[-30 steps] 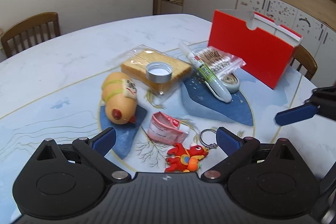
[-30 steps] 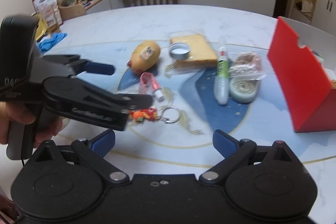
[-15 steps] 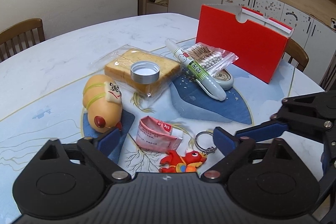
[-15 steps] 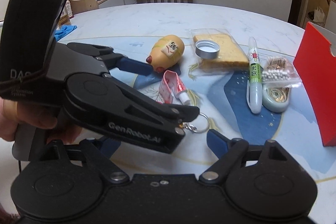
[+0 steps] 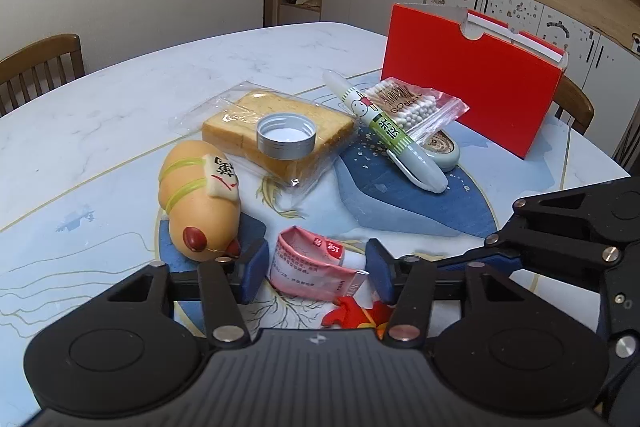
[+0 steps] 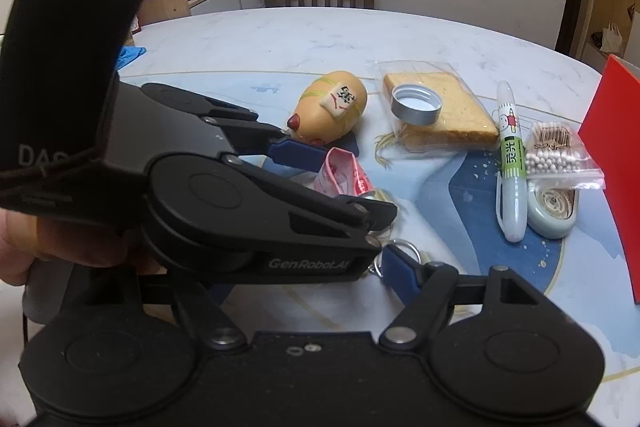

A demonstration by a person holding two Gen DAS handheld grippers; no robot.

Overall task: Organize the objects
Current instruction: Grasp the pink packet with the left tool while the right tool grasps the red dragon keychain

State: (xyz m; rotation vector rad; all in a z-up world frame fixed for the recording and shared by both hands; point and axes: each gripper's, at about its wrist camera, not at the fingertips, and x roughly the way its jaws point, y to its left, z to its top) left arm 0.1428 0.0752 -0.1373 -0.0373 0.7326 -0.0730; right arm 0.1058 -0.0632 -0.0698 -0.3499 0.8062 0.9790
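Pink tube (image 5: 316, 269), left tool (image 5: 316, 267) closing around it, marble table (image 5: 120, 115)

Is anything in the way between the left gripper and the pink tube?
Nothing visible. The left gripper is closing with the pink tube already between its pads, though contact isn't clear; the toy bun sits just left.

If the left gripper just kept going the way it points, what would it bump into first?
Most likely the pink tube, which already sits between the closing fingers of the left gripper. Past it lies the wrapped bread with a metal lid on top, though depth is hard to judge.
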